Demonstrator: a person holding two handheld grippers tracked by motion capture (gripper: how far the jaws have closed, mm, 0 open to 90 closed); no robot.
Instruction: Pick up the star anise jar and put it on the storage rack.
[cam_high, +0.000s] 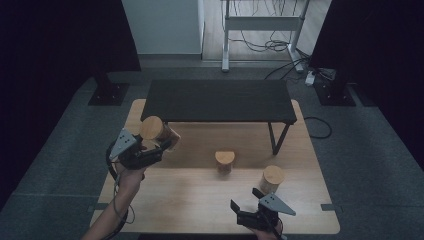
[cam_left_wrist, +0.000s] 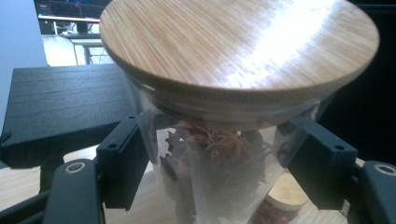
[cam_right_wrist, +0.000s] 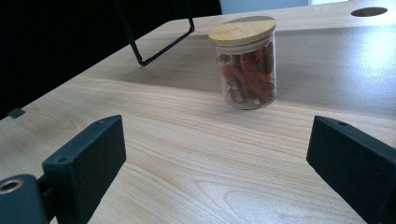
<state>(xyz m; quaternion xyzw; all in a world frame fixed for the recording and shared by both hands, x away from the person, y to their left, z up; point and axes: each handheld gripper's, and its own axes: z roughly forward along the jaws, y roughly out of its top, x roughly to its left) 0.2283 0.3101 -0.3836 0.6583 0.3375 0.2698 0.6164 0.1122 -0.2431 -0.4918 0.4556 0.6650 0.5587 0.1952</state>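
- L tongs: clamped on a glass jar of star anise, pads on both sides of the glass just under its bamboo lid; jar lifted off the bench, tilted, over the bench's left part, near the front edge of the black shelf.
- R tongs: jaws wide apart, nothing btwn them, low at the bench's near right edge.
- Jar of red chillies: upright on the bench w/ lid on, ahead of the R tongs, apart from them.
- Third jar: upright mid-bench, in front of the shelf, well apart from both tongs.
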